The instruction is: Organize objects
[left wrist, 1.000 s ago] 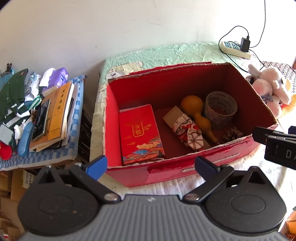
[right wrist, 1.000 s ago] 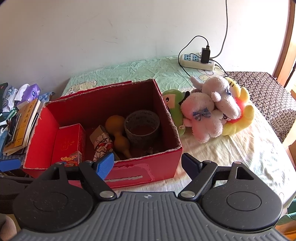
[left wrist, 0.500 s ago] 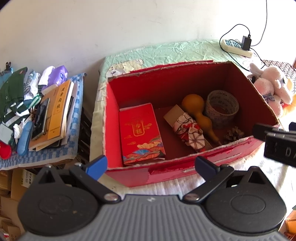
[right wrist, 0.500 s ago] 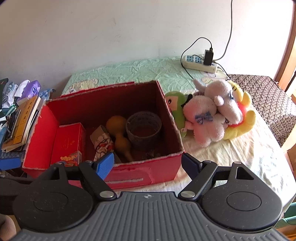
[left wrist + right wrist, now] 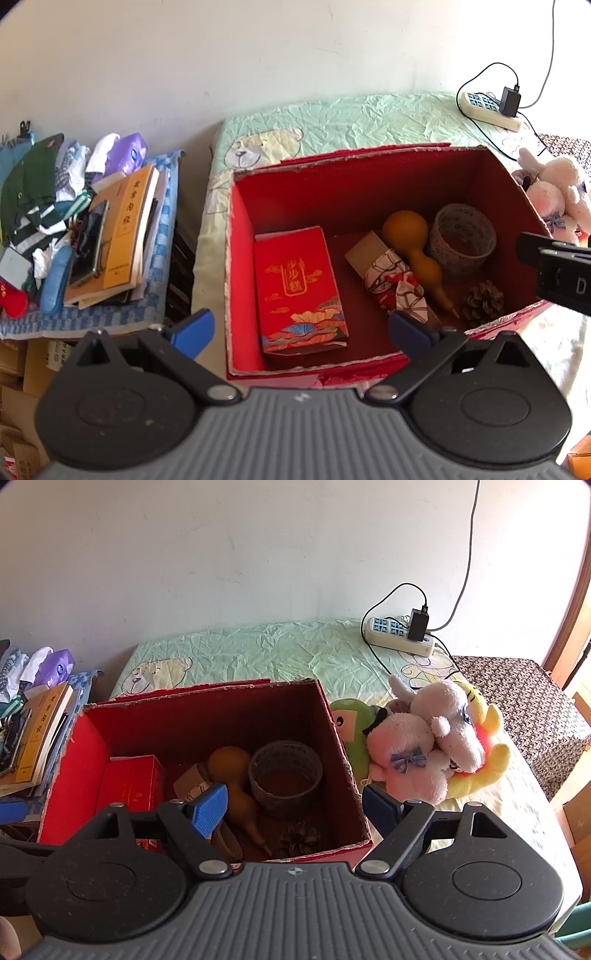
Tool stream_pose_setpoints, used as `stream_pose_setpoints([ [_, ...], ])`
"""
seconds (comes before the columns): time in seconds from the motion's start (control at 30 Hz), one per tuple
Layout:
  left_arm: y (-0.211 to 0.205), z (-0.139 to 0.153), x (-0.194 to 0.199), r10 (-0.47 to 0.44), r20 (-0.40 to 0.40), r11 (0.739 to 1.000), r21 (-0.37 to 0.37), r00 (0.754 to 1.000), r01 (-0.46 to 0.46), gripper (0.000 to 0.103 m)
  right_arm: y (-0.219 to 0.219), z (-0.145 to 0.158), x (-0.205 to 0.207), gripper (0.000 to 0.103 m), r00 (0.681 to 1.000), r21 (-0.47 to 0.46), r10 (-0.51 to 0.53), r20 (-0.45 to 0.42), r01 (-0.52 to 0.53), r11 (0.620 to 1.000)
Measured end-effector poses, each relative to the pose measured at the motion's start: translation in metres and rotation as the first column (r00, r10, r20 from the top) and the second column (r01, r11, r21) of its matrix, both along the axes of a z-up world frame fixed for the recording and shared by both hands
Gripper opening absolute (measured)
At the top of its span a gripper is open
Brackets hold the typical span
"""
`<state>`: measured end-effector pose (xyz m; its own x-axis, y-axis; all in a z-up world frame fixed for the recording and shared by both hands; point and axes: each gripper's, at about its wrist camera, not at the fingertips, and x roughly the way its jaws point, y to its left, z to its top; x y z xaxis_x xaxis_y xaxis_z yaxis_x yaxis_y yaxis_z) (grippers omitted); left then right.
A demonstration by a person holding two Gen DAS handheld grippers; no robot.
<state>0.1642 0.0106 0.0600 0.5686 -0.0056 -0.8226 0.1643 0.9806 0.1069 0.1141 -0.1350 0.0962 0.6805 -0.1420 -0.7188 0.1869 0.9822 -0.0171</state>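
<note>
An open red box (image 5: 240,258) (image 5: 74,760) stands on the bed. Inside lie a red packet box (image 5: 299,288) (image 5: 129,786), a patterned fabric roll (image 5: 397,284), a brown gourd (image 5: 413,243) (image 5: 232,779), a tape roll (image 5: 463,236) (image 5: 284,775) and a pine cone (image 5: 482,302) (image 5: 297,840). My left gripper (image 5: 301,328) is open and empty above the box's near wall. My right gripper (image 5: 293,805) is open and empty over the box's right half; it shows at the right edge of the left wrist view (image 5: 554,266).
A pile of plush toys (image 5: 428,749) (image 5: 554,195) lies right of the box. A power strip with a charger (image 5: 400,635) (image 5: 487,107) sits by the wall. Books and clutter (image 5: 122,229) (image 5: 33,731) are stacked on a blue cloth at the left.
Both grippers have moved forward and closer over the box; the box looks nearer and lower in both views. Both stay open and empty.
</note>
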Motion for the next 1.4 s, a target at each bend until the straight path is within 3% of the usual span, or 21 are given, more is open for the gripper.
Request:
stream_pose_setpoints([
  [1.4,-0.006,-0.011,0.001,0.010,-0.002,1.000,0.003,1.000,-0.010,0.103,-0.002,-0.015,0.007,0.082,0.999,0.048,0.030,-0.030,-0.029,0.998],
])
